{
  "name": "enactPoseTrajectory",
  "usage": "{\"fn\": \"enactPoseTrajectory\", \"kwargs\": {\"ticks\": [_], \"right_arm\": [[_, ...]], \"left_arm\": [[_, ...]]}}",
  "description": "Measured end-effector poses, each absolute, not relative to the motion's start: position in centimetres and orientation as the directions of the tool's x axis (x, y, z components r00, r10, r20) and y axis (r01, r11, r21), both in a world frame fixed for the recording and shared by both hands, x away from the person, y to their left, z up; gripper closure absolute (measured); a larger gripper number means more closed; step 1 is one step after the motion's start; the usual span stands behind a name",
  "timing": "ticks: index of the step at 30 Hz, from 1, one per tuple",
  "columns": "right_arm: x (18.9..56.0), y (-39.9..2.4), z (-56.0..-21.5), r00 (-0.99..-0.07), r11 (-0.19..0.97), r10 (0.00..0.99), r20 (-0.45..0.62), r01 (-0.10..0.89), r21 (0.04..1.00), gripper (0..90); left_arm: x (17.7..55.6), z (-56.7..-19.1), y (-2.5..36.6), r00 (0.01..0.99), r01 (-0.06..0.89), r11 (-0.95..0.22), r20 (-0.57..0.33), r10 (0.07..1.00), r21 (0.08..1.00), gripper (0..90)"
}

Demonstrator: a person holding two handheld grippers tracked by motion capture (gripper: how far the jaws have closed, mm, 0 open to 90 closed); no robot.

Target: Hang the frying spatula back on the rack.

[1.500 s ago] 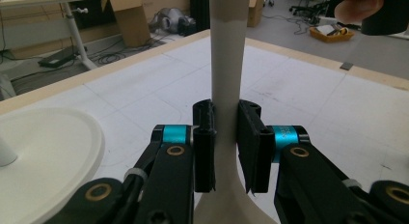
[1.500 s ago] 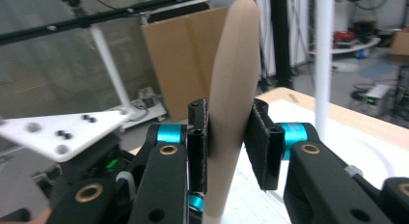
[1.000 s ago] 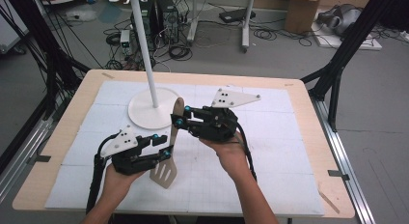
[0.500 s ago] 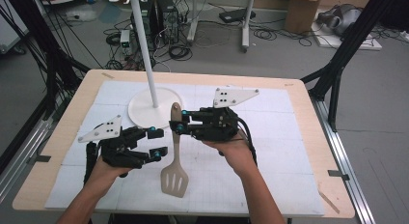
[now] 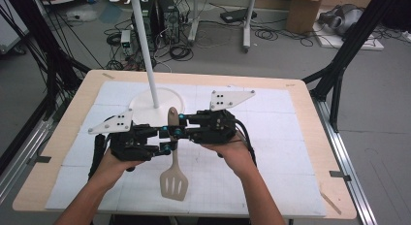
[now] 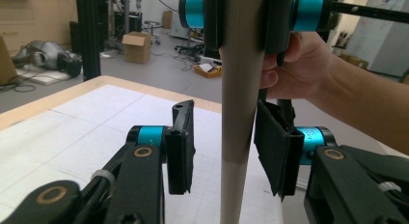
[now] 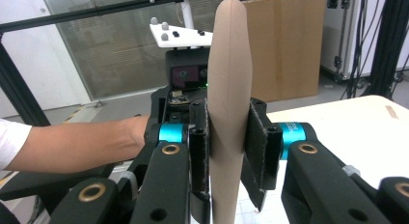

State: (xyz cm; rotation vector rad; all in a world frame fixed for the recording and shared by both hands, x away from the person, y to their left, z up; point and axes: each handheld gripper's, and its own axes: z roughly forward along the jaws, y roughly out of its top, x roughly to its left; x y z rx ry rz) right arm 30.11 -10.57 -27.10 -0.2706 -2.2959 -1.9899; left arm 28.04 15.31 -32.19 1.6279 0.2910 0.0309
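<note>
Spatula (image 5: 173,172) hangs upright over the counter (image 5: 300,137), handle up, blade down. Right tongs (image 5: 175,126) clamp the handle near its top. Left tongs (image 5: 165,147) sit just below on the shaft, jaws apart either side, not yet gripping.

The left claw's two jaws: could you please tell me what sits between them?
The spatula's handle stands between them in the left gripper view, with gaps either side; the right claw clamps it higher up.
</note>
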Motion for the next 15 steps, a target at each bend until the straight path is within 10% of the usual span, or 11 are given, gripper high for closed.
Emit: {"fn": "enactPoseTrajectory", "kwargs": {"ticks": [15], "right_arm": [[30.32, -10.64, -27.21, -0.976, 0.123, 0.089, 0.198, 0.208, 0.97, 72.4]], "left_arm": [[28.08, -32.14, 15.07, 0.965, 0.179, -0.033, -0.169, 0.202, 0.983, 75.5]]}}
